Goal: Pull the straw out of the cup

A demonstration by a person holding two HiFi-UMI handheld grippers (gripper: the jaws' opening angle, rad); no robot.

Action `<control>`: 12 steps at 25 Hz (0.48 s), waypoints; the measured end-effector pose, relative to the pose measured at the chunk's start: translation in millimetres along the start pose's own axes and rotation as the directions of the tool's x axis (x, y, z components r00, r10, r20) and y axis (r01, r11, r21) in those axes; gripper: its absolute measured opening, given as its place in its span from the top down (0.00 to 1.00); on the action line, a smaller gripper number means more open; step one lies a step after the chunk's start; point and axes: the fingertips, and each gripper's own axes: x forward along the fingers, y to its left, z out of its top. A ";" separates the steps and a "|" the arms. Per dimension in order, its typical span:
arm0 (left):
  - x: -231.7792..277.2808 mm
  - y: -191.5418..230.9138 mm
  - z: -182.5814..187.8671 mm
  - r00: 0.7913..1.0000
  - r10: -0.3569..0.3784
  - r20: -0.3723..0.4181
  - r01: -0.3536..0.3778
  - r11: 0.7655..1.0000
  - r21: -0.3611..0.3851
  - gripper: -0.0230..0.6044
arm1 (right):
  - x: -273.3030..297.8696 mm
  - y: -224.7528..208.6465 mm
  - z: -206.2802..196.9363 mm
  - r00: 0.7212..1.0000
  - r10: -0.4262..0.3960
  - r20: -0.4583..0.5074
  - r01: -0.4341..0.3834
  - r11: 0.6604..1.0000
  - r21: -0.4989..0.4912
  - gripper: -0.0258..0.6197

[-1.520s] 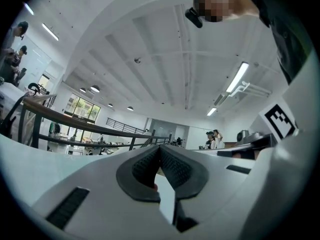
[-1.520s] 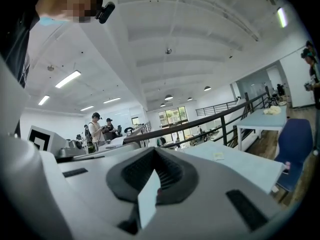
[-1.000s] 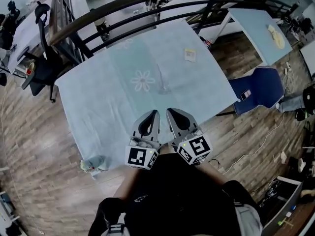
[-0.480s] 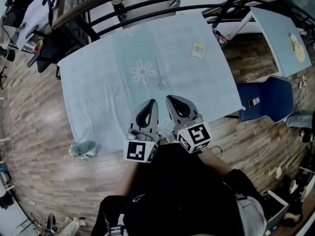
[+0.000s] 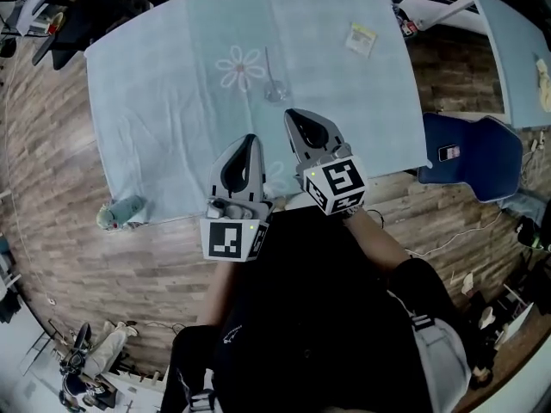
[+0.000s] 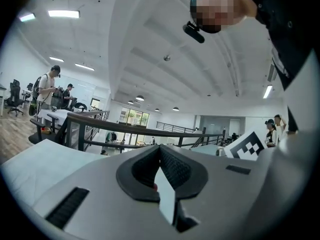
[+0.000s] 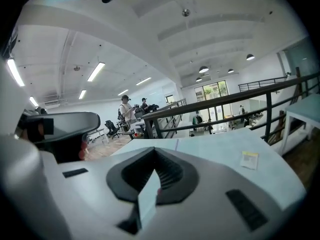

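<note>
Cup: clear cup [image 5: 275, 94] on the desk [image 5: 155, 76], straw [image 5: 269, 63] standing up in it.
Right tool [image 5: 291, 113]: pressed together, empty, nearer one; the cup is just ahead, a bit to its left.
Left tool [image 5: 250, 138]: pressed together, empty, farther back.
</note>
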 end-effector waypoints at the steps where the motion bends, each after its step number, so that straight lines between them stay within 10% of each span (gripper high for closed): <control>1: 2.3 0.1 1.8 1.000 0.007 0.007 -0.007 1.000 -0.004 0.94 | 4.4 -3.5 -1.2 1.000 0.002 -0.003 -0.002 1.000 0.002 0.95; 12: 2.6 4.2 -6.9 0.996 0.076 -0.048 -0.076 0.997 0.002 0.94 | 74.1 -32.4 -38.0 0.987 -0.026 -0.160 0.018 0.999 -0.050 0.93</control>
